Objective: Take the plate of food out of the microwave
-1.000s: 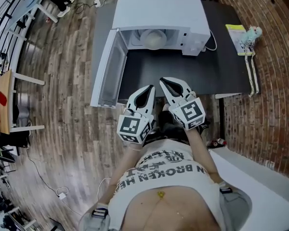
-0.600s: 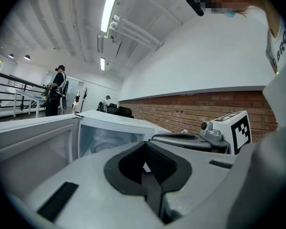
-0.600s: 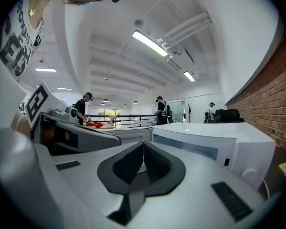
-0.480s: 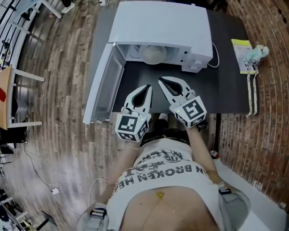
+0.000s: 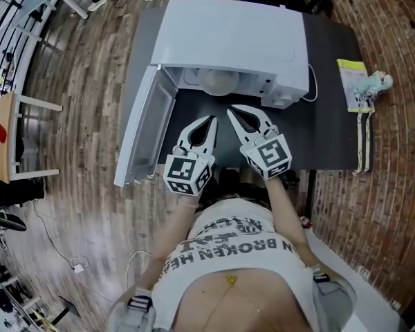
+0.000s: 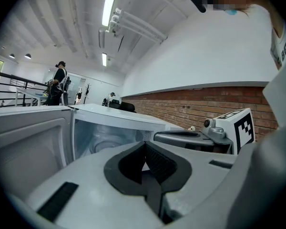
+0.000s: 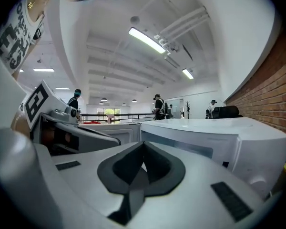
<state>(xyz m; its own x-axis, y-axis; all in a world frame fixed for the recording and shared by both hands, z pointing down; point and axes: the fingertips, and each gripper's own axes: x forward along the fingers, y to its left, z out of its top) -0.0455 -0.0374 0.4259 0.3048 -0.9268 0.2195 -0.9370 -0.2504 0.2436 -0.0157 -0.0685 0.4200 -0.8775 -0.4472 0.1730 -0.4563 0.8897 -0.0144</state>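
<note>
A white microwave (image 5: pixel 232 37) stands on the black table (image 5: pixel 325 130), its door (image 5: pixel 146 126) swung wide open to the left. Inside the cavity lies a pale round plate (image 5: pixel 218 81) with food, partly hidden under the roof; the plate (image 6: pixel 105 144) shows dimly in the left gripper view. My left gripper (image 5: pixel 211 119) is shut and empty, its tip just short of the opening. My right gripper (image 5: pixel 231 110) is shut and empty beside it, pointing at the cavity's right part. In the gripper views the left gripper (image 6: pixel 144 143) and right gripper (image 7: pixel 143 146) have their jaws closed together.
A yellow-green booklet (image 5: pixel 351 75) and a small toy (image 5: pixel 375 83) lie at the table's right end. A white cable (image 5: pixel 311 88) runs behind the microwave. The open door overhangs the table's left edge. A wooden side table (image 5: pixel 3 144) stands far left.
Both grippers have moved forward over the table toward the microwave opening, still shut. The microwave, its door and the plate have not moved.
</note>
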